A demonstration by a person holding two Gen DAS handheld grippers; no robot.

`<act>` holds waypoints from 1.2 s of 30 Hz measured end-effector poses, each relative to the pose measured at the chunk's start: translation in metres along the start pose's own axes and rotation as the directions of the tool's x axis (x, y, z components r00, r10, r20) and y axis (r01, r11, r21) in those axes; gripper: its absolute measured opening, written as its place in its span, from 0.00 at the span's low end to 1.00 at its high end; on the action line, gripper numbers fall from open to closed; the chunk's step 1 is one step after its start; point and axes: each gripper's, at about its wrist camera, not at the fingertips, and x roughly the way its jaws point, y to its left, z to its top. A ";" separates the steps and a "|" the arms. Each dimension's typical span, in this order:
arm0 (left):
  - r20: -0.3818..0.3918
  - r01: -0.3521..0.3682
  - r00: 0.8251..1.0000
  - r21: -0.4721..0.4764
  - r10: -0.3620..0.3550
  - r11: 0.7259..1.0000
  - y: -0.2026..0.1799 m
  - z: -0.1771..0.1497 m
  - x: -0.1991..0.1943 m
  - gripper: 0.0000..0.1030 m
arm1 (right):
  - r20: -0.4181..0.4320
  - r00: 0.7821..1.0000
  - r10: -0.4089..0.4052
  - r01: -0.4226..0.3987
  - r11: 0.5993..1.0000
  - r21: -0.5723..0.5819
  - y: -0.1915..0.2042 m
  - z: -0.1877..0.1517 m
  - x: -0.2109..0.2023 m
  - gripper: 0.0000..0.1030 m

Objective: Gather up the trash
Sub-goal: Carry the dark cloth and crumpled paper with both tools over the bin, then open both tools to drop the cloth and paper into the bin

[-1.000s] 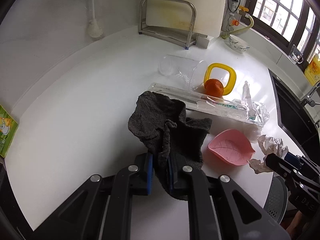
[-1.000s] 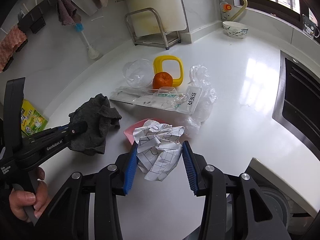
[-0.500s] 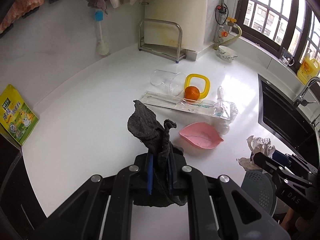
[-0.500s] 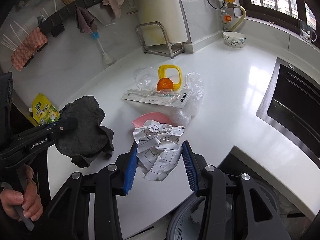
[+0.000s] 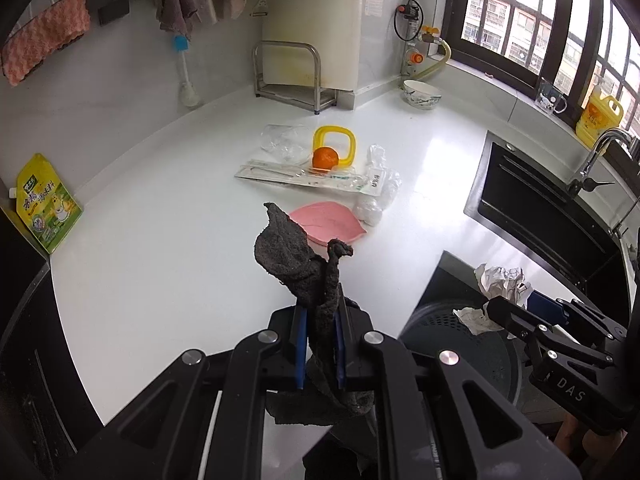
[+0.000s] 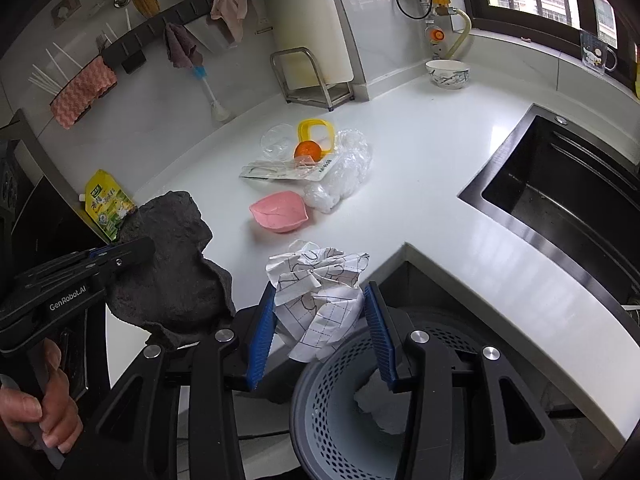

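Right wrist view: the right gripper [image 6: 320, 316] is closed on a crumpled paper ball [image 6: 318, 292], pinched between its 2 blue ribbed pads [image 6: 262, 332], and the paper now hangs above the grey perforated trash basket [image 6: 320, 412]. 1 second ago the same paper was held over the white countertop [image 6: 420, 208], and half a second ago only the rim of the basket was in view, so the hand has carried it off the counter edge to the bin. I judge that the paper is ready to be dropped; something white already lies inside the basket.

In the left wrist view, the left gripper [image 5: 320, 344] is closed tightly on a dark grey cloth [image 5: 304, 272], which stands up from the jaws in a soft, fuzzy fold. Compared with 1 second ago it has pulled back and up, well away from the clutter.

On the counter there are a pink leaf-shaped dish [image 5: 326, 226], an orange [image 5: 325, 158] beside a yellow ring-shaped lid [image 5: 335, 146], a clear plastic cup [image 5: 284, 148] on its side, a flat transparent package [image 5: 296, 176] and a wrinkled plastic bag [image 5: 380, 192]. The paper is stiff and printed with lines.
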 end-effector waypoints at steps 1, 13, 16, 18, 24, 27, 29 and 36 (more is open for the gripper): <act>-0.004 0.002 1.000 -0.001 -0.002 1.000 -0.007 -0.004 -0.002 0.11 | -0.004 1.000 0.001 -0.001 1.000 -0.002 -0.004 -0.004 -0.004 0.41; -0.045 0.028 0.999 -0.006 -0.028 1.000 -0.085 -0.052 -0.010 0.11 | -0.059 0.998 -0.002 0.001 1.000 -0.019 -0.058 -0.044 -0.034 0.41; -0.066 0.035 0.997 -0.010 -0.036 0.999 -0.098 -0.062 -0.004 0.11 | -0.078 0.997 -0.007 0.005 1.000 -0.020 -0.071 -0.053 -0.036 0.41; -0.085 0.037 0.996 -0.011 -0.038 0.999 -0.106 -0.069 0.002 0.11 | -0.097 0.995 -0.012 0.010 1.000 -0.018 -0.080 -0.060 -0.033 0.41; -0.154 0.041 0.987 -0.014 -0.042 0.999 -0.127 -0.088 0.029 0.11 | -0.181 0.983 -0.021 0.021 1.000 -0.003 -0.105 -0.081 -0.009 0.41; -0.176 0.039 0.984 -0.012 -0.041 0.999 -0.137 -0.096 0.042 0.11 | -0.217 0.976 -0.015 0.016 1.000 0.003 -0.114 -0.090 0.003 0.41; -0.188 0.032 0.982 -0.008 -0.033 0.999 -0.141 -0.100 0.053 0.11 | -0.243 0.970 -0.012 0.014 1.000 0.007 -0.119 -0.095 0.012 0.41; -0.238 0.010 0.971 -0.025 -0.016 1.000 -0.140 -0.110 0.081 0.11 | -0.307 0.951 -0.020 0.028 0.999 0.022 -0.133 -0.106 0.039 0.42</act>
